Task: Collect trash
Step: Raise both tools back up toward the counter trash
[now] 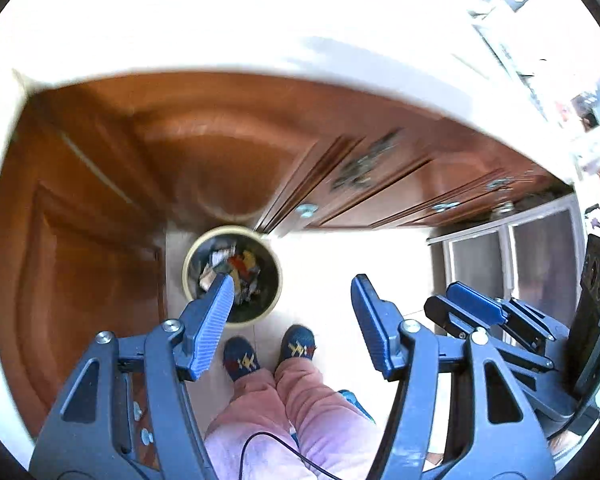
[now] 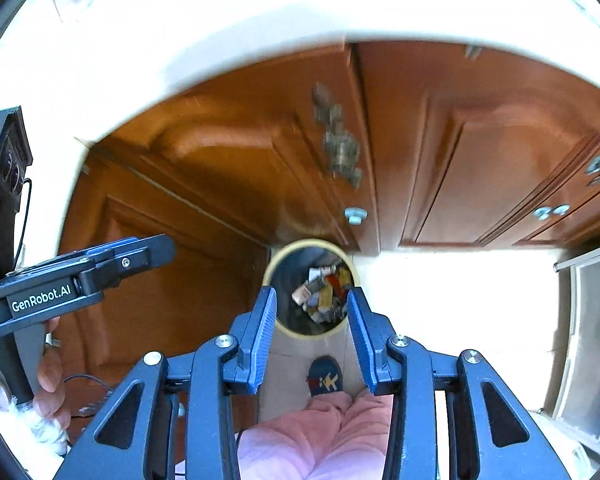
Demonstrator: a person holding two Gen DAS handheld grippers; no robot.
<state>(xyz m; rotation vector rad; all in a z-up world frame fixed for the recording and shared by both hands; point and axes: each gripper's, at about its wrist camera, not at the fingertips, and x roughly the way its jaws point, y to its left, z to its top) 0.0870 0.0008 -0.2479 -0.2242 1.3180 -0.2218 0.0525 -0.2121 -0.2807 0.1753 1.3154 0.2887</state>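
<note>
Blue ribbed pads are spreading wide as the left gripper (image 1: 292, 284) is hanging empty above the floor (image 1: 340, 252), seen from the left wrist; its left pad is overlapping the round trash bin (image 1: 232, 274), which is standing on the pale tiles against the wooden cabinets (image 1: 228, 148) and holding a heap of crumpled trash (image 1: 236, 266). The person's slippers (image 1: 268, 352) are showing just short of the bin, and the right gripper (image 1: 476, 308) is sitting at the right edge. From the right wrist, the right gripper (image 2: 312, 300) is hanging part-open and empty over the bin (image 2: 310, 288), framing its trash (image 2: 322, 292) between the pads, while the left gripper (image 2: 112, 256) is reaching in from the left, gripped by a hand (image 2: 48, 380).
</note>
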